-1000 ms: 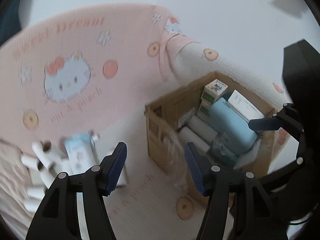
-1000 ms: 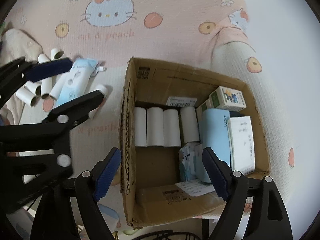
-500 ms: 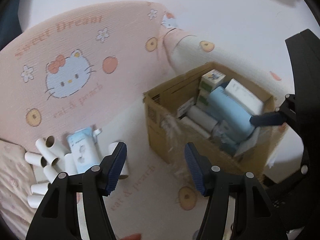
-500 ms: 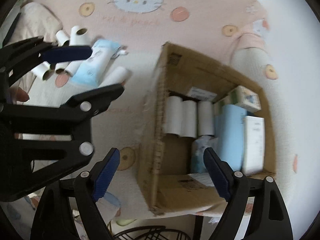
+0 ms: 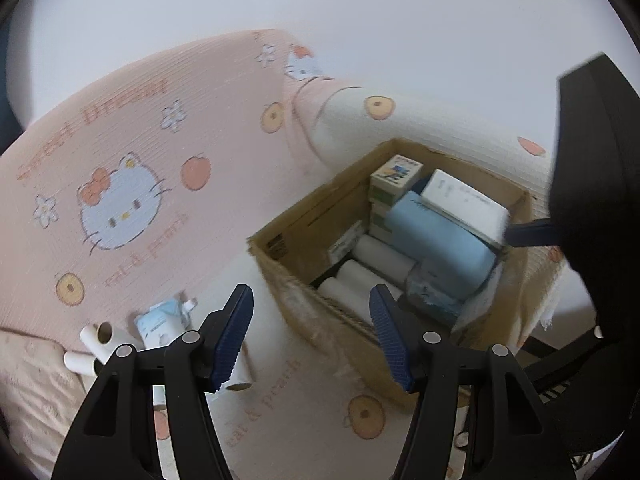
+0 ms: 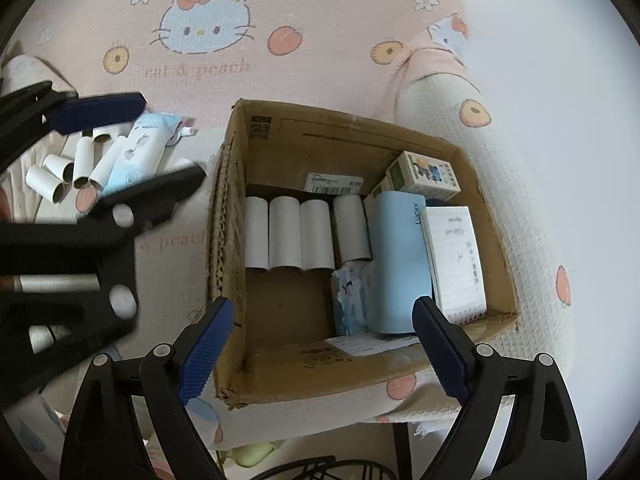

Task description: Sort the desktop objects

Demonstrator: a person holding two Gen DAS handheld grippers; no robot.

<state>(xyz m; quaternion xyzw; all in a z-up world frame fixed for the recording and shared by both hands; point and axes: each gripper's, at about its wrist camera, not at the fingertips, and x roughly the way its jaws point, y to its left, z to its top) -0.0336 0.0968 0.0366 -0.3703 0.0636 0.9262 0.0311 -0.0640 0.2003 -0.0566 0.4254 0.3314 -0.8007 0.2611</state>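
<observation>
A cardboard box point(image 6: 304, 136) stands on the pink Hello Kitty cloth point(image 6: 320, 76). It holds several white paper rolls point(image 6: 302, 234), a light blue pack point(image 6: 396, 256), a white notepad point(image 6: 456, 256) and a small printed carton point(image 6: 428, 174). Left of the box lie several loose white rolls point(image 6: 64, 170) and a light blue pouch point(image 6: 142, 150). My right gripper point(image 6: 324, 354) is open and empty above the box's near edge. My left gripper point(image 5: 312, 338) is open and empty above the cloth, between the pouch point(image 5: 160, 326) and the box point(image 5: 304, 276); it also shows in the right wrist view point(image 6: 132, 144).
The cloth hangs over the table's right and near edges point(image 6: 532, 240). A black wire rack point(image 6: 320, 468) and a pale green object point(image 6: 256, 452) sit below the near edge. A white wall point(image 5: 360, 20) rises behind the table. Part of the right gripper's black body point(image 5: 592, 200) fills the right side.
The left gripper pulled back and turned, so the loose rolls slid to its lower left. The right gripper swung left, then back over the box. Both stayed open and empty.
</observation>
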